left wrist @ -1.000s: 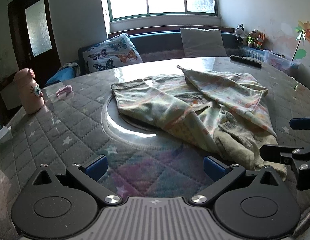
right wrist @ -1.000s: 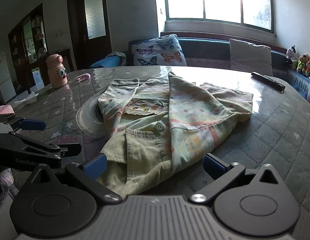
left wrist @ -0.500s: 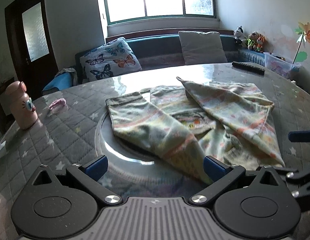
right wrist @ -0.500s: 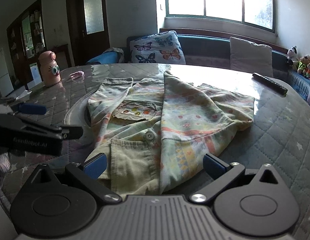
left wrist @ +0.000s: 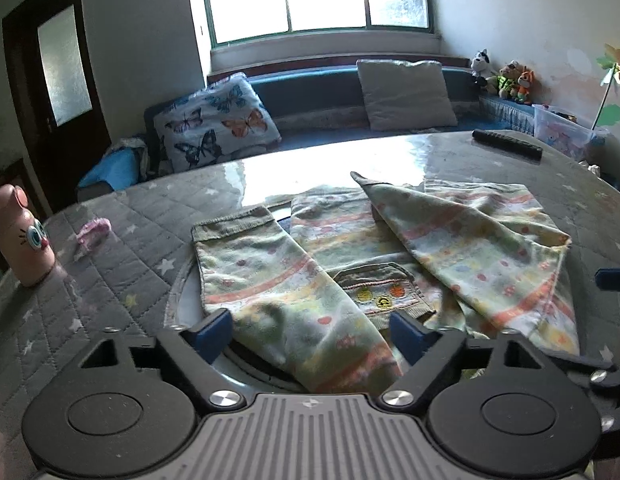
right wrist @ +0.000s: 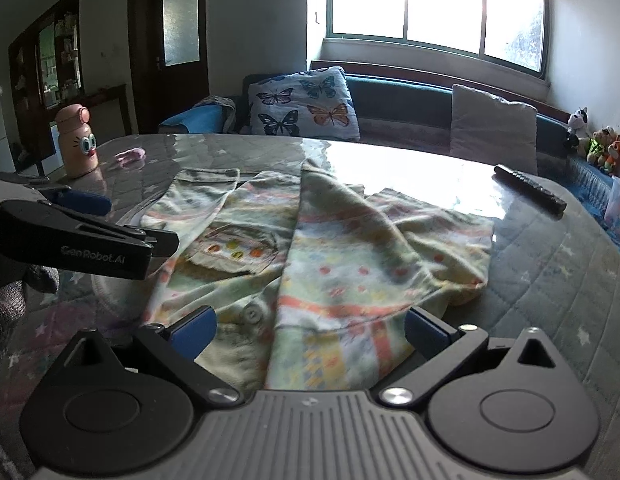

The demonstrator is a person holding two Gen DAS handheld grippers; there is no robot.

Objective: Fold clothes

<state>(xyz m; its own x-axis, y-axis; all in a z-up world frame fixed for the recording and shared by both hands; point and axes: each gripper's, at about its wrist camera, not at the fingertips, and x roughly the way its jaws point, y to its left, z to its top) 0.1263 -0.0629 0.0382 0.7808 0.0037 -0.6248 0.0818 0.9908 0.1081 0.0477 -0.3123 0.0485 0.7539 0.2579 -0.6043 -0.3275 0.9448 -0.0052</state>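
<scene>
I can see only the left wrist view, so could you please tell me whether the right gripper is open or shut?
Observer: The right gripper is open, with its fingers well apart.
Operator: Thank you. Is any cloth between them?
Observer: Yes, the near edge of the garment lies in the gap between the fingers, and it is not pinched.
Operator: Is there a landmark on that edge?
Observer: A round button sits on it, close to the finger on the picture's left side.
</scene>
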